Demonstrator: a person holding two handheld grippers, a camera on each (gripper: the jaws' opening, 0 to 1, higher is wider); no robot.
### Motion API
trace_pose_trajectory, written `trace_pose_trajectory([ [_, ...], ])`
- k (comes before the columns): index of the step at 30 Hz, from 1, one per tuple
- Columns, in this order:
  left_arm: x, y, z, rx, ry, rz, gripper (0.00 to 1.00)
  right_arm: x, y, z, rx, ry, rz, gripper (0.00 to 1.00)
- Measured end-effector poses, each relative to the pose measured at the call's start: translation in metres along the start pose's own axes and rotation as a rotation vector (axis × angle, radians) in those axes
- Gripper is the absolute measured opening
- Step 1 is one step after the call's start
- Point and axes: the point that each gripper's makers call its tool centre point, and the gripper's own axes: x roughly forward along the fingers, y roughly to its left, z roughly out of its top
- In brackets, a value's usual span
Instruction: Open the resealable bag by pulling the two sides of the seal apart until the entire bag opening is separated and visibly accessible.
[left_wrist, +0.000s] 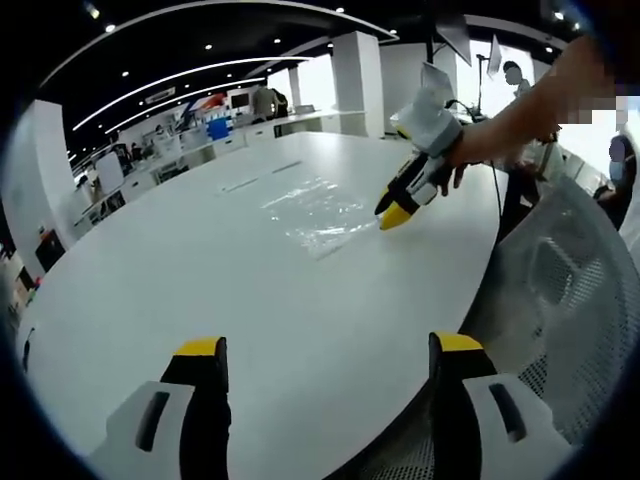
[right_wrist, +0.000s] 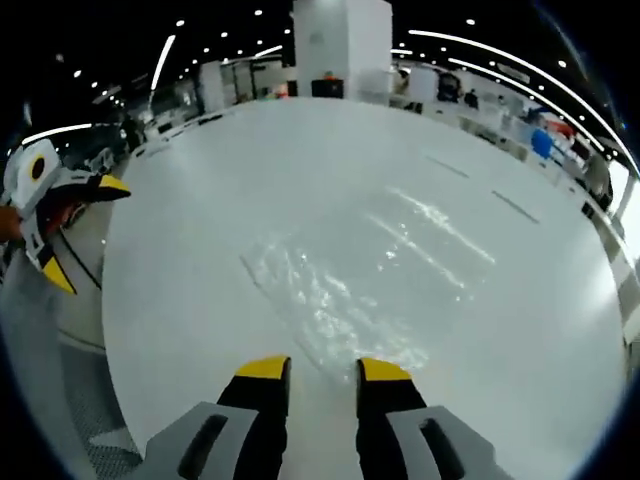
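Lying flat on the big white table (left_wrist: 200, 290), near its middle: a clear resealable bag (left_wrist: 318, 212), crinkled and catching the ceiling lights, shut or open along its seal impossible to tell. Rising from the bottom of the left gripper view, the left gripper (left_wrist: 330, 350) with yellow-tipped black jaws standing wide apart, holding nothing, hanging over the near table edge and well apart from the bag. Showing farther up in that same view, the right gripper (left_wrist: 398, 212), carried by a person's hand (left_wrist: 455, 155), its yellow tips close together and pointing down at the bag's near corner, just beside or touching the plastic, contact not clear. Appearing at the right of the left gripper view, a grey mesh chair (left_wrist: 560, 290) pushed against the table, and beyond the table white pillars and desks of an open office. Looking along the right gripper (right_wrist: 325, 372) in the right gripper view: jaws set narrowly apart with a slim gap, gripping nothing visible, tips hovering right at the bag (right_wrist: 350, 290) edge. Entering that view from the left edge, the left gripper (right_wrist: 85, 235), jaws spread wide, off the table's rim.
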Motion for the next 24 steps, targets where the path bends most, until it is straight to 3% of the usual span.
trace_pose_trajectory([
  [4,0.000,0.002,0.000,0.002,0.000,0.008,0.81,0.003,-0.010,-0.002,-0.023,0.045,0.005,0.16],
  [5,0.000,0.001,-0.001,0.004,0.003,0.006,0.81,0.003,-0.012,-0.008,-0.044,0.082,0.011,0.14],
  [9,0.001,0.001,-0.002,0.005,0.008,0.002,0.80,0.003,-0.014,-0.010,-0.145,0.093,0.018,0.11],
  [17,0.000,0.001,0.000,0.010,0.002,0.005,0.79,0.002,-0.008,-0.011,-0.225,0.115,0.065,0.03],
  [24,0.000,0.002,-0.001,0.013,0.002,0.010,0.79,0.002,-0.009,-0.012,-0.245,0.123,0.077,0.00],
])
